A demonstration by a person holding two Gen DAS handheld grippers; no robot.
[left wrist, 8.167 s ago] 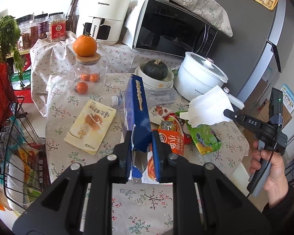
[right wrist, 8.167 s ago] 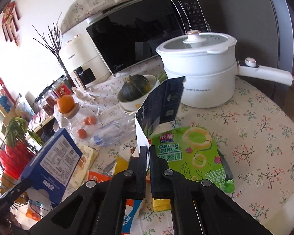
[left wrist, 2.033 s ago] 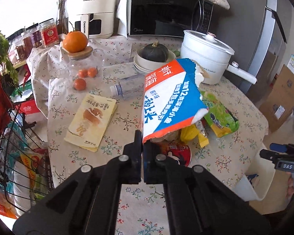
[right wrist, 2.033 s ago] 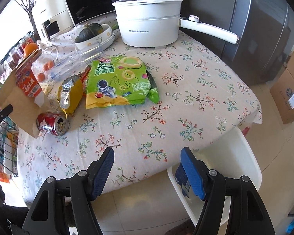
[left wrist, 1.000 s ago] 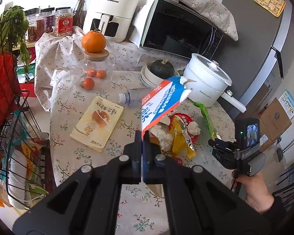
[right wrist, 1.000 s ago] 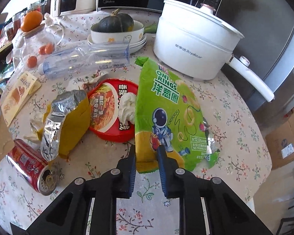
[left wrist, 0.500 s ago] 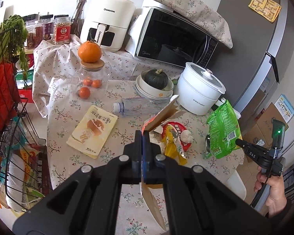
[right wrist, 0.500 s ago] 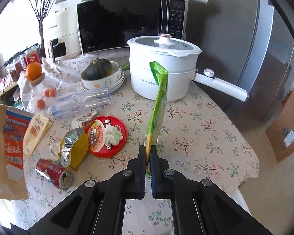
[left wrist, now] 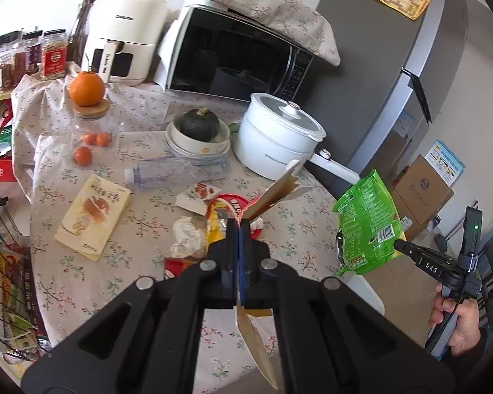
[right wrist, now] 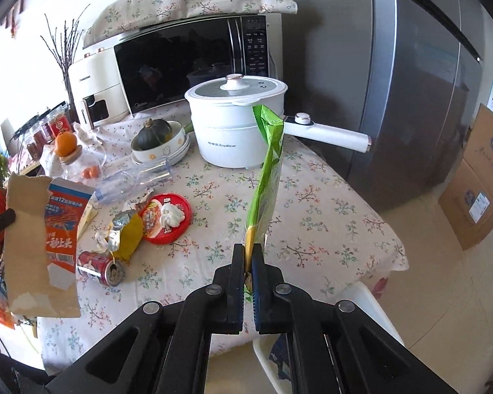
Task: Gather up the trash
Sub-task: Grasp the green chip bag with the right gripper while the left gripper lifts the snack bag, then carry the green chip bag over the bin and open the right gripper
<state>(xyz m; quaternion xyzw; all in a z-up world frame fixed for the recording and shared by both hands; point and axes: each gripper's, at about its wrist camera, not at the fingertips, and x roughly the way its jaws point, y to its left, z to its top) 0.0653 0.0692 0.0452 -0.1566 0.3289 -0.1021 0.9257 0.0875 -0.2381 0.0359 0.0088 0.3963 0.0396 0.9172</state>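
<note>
The white pot (right wrist: 236,124) reads "Royalstar", the air fryer (left wrist: 125,55) "CHANGHONG", the right hand-held gripper (left wrist: 398,246) "DAS".

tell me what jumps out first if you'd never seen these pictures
The bright green onion-rings bag stands out first, pinched edge-on in the right tongs and hanging past the table's near edge. Next comes the torn orange-and-blue carton, clamped in the left tongs at the left. Between them, a red noodle-cup lid, a yellow foil wrapper and a red soda can litter the floral tablecloth.
</note>
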